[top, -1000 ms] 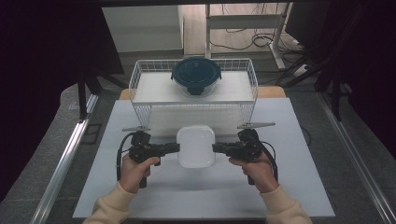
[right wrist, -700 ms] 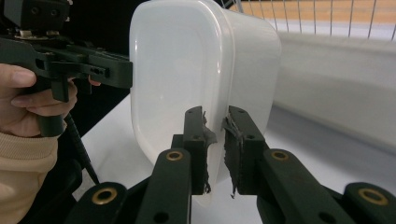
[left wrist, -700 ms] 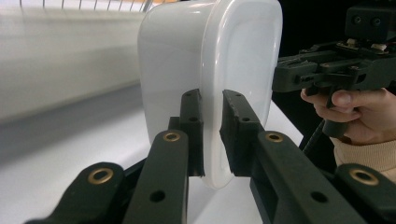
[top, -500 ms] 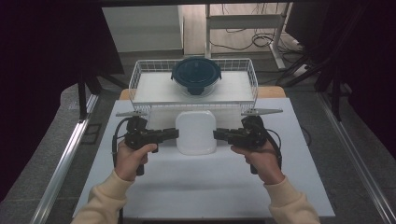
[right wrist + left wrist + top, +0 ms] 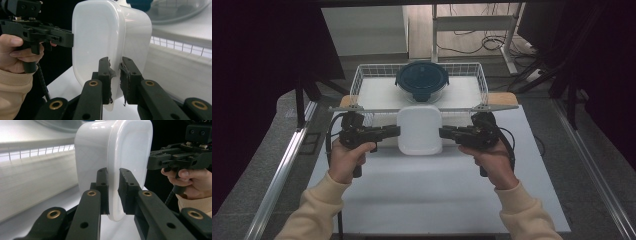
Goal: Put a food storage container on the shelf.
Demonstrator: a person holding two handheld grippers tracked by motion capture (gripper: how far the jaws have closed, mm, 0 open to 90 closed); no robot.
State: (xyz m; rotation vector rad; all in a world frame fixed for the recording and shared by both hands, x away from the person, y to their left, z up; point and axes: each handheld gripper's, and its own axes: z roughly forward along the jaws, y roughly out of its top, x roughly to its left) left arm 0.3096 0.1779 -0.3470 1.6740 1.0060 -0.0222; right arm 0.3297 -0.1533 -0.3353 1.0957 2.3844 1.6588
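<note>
Both grippers have risen with the white container (image 5: 420,131); left gripper (image 5: 395,131) and right gripper (image 5: 444,133) each clamp its rim, beside the wire basket (image 5: 357,82).

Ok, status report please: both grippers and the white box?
Left gripper and right gripper shut on box rim. Box off table. Basket wall ahead.

I can read no text, label, brand, number or sign anywhere here. The white container (image 5: 419,129) is plain on every side I see, and so is its rim.
</note>
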